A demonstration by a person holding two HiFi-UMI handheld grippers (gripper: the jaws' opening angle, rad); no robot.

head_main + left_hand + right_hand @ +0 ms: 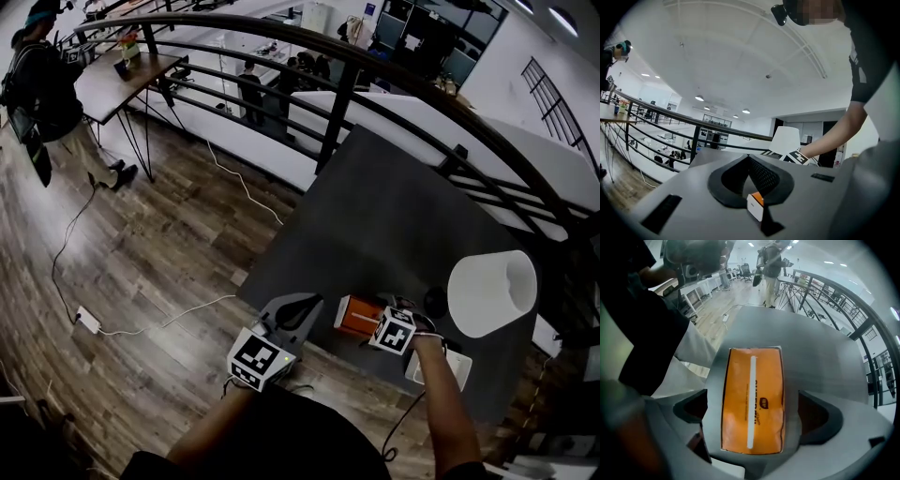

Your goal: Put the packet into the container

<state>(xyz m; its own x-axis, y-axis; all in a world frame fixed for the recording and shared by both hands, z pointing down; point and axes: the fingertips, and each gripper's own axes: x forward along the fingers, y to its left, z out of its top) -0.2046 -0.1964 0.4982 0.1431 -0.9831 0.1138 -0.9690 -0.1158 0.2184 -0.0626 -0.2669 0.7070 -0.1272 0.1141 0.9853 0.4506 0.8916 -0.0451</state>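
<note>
1. Orange with a white stripe down its length, the packet (752,380) lies flat on the dark grey tabletop (375,216), close to the edge nearest us.
2. We hold our right tool (754,414) low over the packet with its jaws spread wide, one on each side of the packet's long edges. Neither pad presses on it, and a strip of grey shows between each jaw and the packet, so nothing is gripped.
3. We hold our left tool (749,159) at the tabletop's near edge, just left of the packet in the head view. Its jaws are together at the tips, with nothing between them. It points across the tabletop towards the container and our right forearm.
4. We see the white container (492,292) on the right side of the tabletop, with its open mouth showing. It is apart from the packet and beyond our right tool, so the packet is still outside it.
5. We see a small white thing by our right forearm, but we cannot tell what it is.
6. We see a black railing (347,94) curving past the far side of the tabletop.
7. We see a wooden floor (141,253) on the left, with a white cable (192,311) trailing over it.
8. We see a person (52,94) standing by a desk (117,80) far off at the upper left.
</note>
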